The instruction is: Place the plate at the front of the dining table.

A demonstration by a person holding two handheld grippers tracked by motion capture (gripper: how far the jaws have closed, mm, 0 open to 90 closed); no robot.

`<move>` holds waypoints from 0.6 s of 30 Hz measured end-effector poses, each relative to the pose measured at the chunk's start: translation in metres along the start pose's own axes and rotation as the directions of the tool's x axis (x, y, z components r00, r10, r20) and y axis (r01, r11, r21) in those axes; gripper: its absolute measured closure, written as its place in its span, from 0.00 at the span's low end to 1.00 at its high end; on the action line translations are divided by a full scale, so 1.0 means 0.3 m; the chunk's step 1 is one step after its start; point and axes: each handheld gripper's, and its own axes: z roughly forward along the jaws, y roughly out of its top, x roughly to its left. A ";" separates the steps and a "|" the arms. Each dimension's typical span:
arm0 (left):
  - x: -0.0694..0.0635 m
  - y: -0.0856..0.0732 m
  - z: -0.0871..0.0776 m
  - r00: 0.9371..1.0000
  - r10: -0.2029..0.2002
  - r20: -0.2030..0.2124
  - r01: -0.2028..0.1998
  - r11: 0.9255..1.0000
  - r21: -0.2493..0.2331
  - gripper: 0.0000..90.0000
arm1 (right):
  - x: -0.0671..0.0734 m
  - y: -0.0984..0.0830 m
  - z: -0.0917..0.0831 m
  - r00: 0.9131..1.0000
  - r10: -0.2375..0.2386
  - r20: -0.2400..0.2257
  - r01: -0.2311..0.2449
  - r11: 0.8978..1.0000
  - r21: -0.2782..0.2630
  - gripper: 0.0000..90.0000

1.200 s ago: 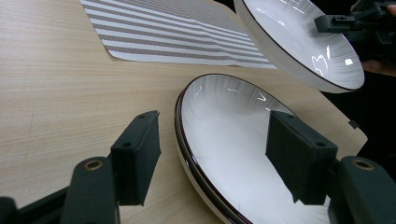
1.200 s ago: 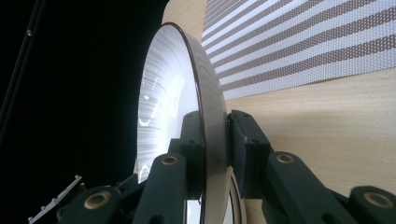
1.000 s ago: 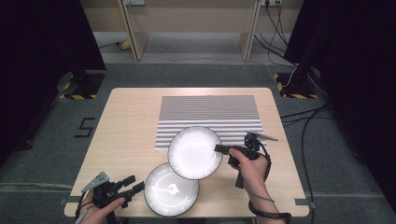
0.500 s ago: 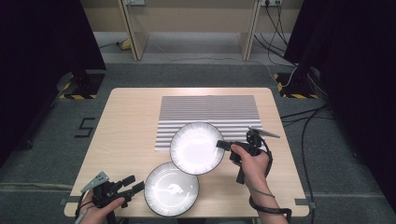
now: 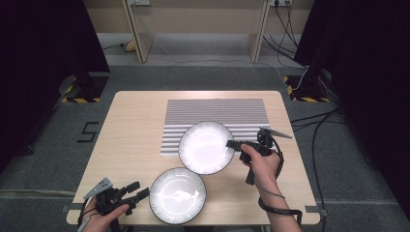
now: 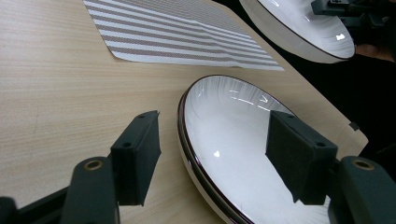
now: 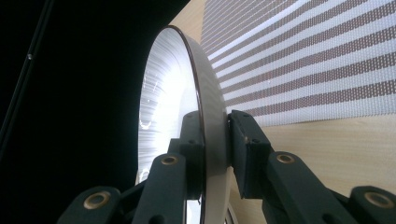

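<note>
Left hand-held gripper sits at the near left corner of the light wooden desk, jaws wide open, holding nothing. In the left gripper view its jaws straddle the rim of the near white glossy round plate with a thin dark rim, pads clear of it on both sides. That plate lies flat at the near edge, centre-left. Just far and right of it is the second white glossy dark-rimmed round plate, partly over the grey-and-white striped woven placemat at desk centre. Whether it is lifted or resting I cannot tell from the high view. Right hand-held gripper has it by the right rim, jaws partly closed and clamped on the rim; in the right gripper view the pads pinch the edge from both faces.

Handling, as a judgement: ceramic-looking, stiff, fairly heavy for an edge pinch, glazed so slippery, and chips or breaks if dropped. Best hold is the rim, pads well in past the lip, one above and one below. Keep it level and low.
</note>
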 end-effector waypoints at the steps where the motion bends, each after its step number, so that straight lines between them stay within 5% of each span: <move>1: 0.000 0.000 0.000 1.000 0.000 0.000 0.000 1.000 0.000 0.38 | 0.001 0.004 0.001 1.000 0.001 0.000 -0.001 1.000 -0.005 0.84; 18: 0.000 0.000 0.001 1.000 -0.003 0.004 0.003 1.000 0.000 0.38 | -0.004 0.055 -0.001 1.000 0.019 0.016 -0.019 0.999 -0.032 0.84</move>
